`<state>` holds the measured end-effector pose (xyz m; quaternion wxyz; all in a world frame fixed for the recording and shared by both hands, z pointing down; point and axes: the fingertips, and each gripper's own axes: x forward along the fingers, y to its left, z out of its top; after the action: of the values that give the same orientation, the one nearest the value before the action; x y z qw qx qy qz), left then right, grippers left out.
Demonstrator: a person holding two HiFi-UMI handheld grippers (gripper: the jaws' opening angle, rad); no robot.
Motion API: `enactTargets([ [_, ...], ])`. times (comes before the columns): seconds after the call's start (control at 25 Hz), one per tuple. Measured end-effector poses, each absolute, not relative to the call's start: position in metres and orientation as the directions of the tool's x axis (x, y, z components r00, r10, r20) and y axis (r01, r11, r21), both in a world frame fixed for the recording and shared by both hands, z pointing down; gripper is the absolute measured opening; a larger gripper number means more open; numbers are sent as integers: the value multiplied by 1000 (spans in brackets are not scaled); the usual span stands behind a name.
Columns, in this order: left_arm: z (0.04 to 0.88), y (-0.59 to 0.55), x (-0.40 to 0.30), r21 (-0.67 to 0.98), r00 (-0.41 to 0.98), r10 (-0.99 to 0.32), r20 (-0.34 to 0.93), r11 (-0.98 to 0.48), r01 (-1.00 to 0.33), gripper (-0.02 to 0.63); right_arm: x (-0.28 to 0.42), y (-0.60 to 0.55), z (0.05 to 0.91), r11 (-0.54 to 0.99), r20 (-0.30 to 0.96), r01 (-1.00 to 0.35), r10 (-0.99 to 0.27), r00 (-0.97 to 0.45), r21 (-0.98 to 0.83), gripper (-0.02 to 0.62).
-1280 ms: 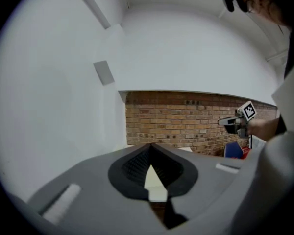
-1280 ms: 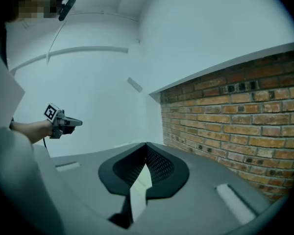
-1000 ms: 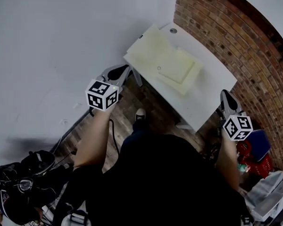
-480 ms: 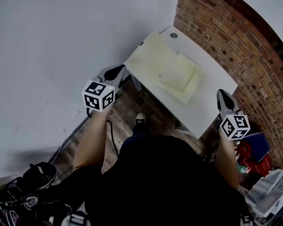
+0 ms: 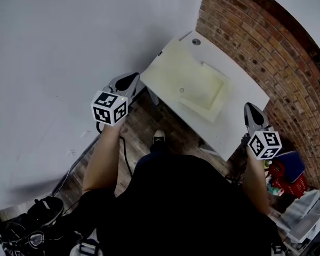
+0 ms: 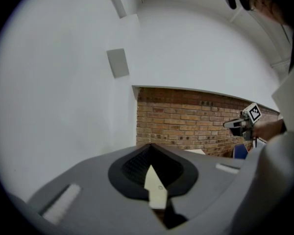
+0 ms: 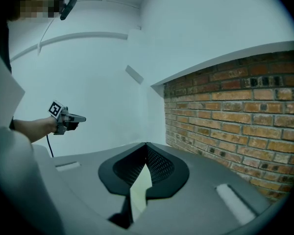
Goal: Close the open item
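Two grippers, both empty: the left gripper [image 5: 129,80] and the right gripper [image 5: 253,111] each show jaws pressed together tip to tip. The pale yellow folder [image 5: 194,81] lies open and flat on the white table [image 5: 240,97] beside the brick wall [image 5: 266,41], ahead of both tools and well apart from them. Judgement: approach stage; best to part one pair of jaws, take the loose flap by its free edge and fold it over while the other tool steadies the base. Only the head view shows folder and table whole; only the gripper views confirm the tips meeting.
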<state>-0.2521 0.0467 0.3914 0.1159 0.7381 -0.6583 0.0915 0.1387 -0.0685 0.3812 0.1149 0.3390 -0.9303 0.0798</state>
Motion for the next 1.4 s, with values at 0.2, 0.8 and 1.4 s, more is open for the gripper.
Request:
enactTargets([
  [0.2,399,42,-268,61,112,-949,294,-98,-993,3,134,-74,386,750,279,-658,-621,-733,-61,2],
  [0.8,412,3,-294,82,125,-942,312,-104,-991,3,108,-103,385,753,315,-657,-614,-723,-40,2],
  [1.4,417,-31,-327,106,165,-932,323,-138,-985,3,68,-123,385,745,350,-667,-620,-702,-20,2],
])
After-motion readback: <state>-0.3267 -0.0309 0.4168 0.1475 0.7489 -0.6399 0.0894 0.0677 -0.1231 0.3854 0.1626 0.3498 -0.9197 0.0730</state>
